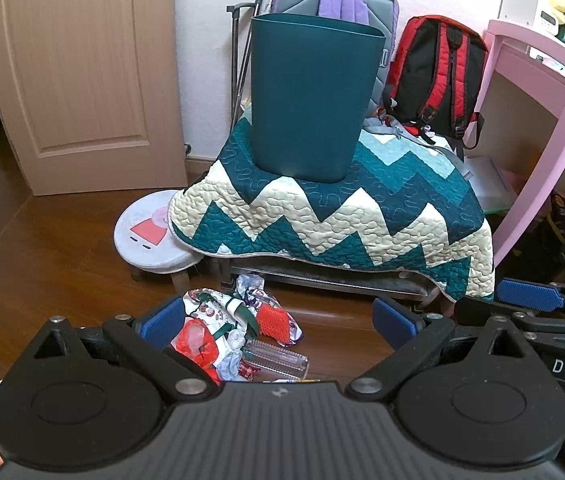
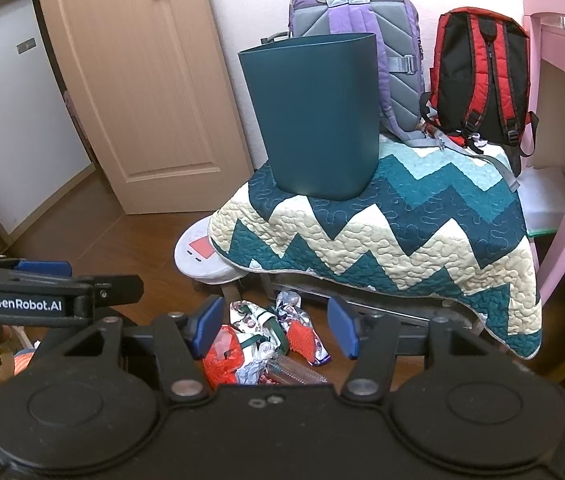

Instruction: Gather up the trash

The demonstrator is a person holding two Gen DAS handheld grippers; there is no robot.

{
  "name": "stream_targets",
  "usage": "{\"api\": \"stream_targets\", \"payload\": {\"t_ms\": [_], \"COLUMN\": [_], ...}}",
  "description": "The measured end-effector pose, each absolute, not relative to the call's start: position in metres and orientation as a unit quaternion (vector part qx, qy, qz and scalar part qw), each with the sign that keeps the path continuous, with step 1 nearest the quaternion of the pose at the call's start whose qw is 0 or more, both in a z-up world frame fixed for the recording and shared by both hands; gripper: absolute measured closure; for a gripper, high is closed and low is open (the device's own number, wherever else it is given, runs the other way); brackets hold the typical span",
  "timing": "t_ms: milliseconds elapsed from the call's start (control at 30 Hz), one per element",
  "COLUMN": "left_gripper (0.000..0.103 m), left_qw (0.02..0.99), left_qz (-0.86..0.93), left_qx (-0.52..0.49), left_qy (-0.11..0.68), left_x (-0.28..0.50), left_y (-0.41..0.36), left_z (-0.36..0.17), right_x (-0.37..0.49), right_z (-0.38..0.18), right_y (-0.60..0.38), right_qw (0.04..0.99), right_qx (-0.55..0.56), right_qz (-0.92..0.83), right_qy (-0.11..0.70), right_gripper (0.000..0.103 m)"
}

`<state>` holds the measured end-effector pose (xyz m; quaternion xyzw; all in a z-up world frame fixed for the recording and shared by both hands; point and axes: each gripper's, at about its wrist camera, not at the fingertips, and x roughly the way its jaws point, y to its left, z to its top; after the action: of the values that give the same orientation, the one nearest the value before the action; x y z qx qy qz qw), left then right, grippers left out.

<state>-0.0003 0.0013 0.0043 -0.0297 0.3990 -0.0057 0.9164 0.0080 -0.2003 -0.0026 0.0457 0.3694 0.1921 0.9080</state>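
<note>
Bin [image 1: 314, 96]: dark teal plastic, smooth, tapered, upright on the quilt [image 1: 362, 216], mouth open. Likely set there within easy reach as the drop point.

Trash pile [image 1: 238, 332] on the wood floor, in front of and below the bin: crinkled wrappers, red film, an orange mesh piece [image 1: 276, 318], a clear ribbed plastic strip [image 1: 274, 356]. Light, crushable stuff.

Left gripper [image 1: 278, 320] spread wide, empty, pads either side of the pile. Right gripper [image 2: 274, 328] likewise spread, empty, aimed at the same pile. Both seem poised for a first pick.

Quilt: padded, zigzag, draped over a low bench.
</note>
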Motion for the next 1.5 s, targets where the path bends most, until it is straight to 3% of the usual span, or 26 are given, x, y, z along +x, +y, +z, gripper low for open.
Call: {"api": "stream_targets", "payload": {"t_ms": [1500], "left_gripper": [0.003], "left_qw": [0.908], "left_qz": [-0.013], "left_qx": [-0.038], "left_qy": [0.416], "left_x": [0.014], "left_y": [0.006], "left_z": [-0.006], "right_x": [0.017], "right_z": [-0.003], "right_y": [-0.194], "right_qw": [0.907], "right_qx": [0.026], "right_qz": [0.217], "right_qy": [0.361], "right_gripper": [0.045]}}
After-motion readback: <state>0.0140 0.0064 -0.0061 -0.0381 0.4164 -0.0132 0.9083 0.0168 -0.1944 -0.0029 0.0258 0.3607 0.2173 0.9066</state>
